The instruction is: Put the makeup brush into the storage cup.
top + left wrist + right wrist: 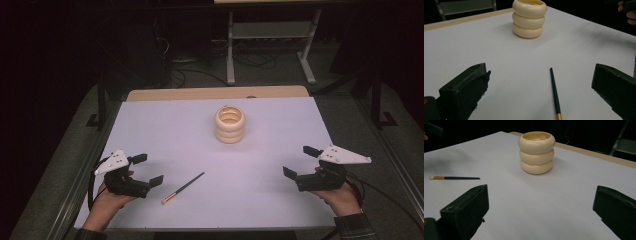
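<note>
The white desk (260, 195) is evenly lit against dark surroundings; shadows are soft, and the near fingers (466, 92) look slightly blurred.

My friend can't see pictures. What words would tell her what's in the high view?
A cream ribbed holder stands upright at the far middle of a white table, and a thin dark brush lies flat nearer the person. The left tool and right tool rest open at each side, holding nothing.

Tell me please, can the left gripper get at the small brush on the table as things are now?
Probably yes. The left gripper is open, and the brush lies flat on the white table just beside it, with nothing between them. The cream ringed holder stands well beyond.
</note>
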`<state>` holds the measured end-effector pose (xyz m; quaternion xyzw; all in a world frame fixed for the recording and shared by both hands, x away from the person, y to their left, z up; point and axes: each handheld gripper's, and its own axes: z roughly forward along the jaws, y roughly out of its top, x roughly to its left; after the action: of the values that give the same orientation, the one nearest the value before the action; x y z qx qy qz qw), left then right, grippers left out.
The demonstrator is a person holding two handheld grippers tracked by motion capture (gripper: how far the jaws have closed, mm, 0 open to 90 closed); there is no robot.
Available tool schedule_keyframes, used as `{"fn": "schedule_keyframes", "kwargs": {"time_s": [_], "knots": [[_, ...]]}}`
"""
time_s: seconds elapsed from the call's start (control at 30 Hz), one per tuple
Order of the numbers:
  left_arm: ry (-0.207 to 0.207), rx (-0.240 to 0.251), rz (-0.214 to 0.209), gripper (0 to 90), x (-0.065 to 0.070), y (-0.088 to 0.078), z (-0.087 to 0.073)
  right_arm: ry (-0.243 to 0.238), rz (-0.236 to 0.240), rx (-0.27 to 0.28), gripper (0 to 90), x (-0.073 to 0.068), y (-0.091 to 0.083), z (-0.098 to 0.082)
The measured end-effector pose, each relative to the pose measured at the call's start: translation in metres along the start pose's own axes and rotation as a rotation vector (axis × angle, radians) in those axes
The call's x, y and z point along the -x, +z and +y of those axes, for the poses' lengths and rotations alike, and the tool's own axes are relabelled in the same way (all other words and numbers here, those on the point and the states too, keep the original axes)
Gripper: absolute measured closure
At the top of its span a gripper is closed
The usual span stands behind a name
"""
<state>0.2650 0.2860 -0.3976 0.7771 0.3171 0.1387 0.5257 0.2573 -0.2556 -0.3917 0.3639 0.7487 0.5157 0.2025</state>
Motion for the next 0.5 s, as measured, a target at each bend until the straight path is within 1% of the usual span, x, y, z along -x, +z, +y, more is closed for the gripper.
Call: {"fn": "schedule_keyframes", "kwargs": {"time_s": [0.43,0.5], "knots": [[0.002,0.001,-0.003,0.2,0.0003,0.0021,0.0016,0.002,0.007,-0.003,0.0,-0.0005,0.0009,0.0001],[0.008,-0.002,-0.007,0.2,0.0013,0.0028,0.0020,0.001,0.009,-0.002,0.0,-0.0006,0.0013,0.0003]]}}
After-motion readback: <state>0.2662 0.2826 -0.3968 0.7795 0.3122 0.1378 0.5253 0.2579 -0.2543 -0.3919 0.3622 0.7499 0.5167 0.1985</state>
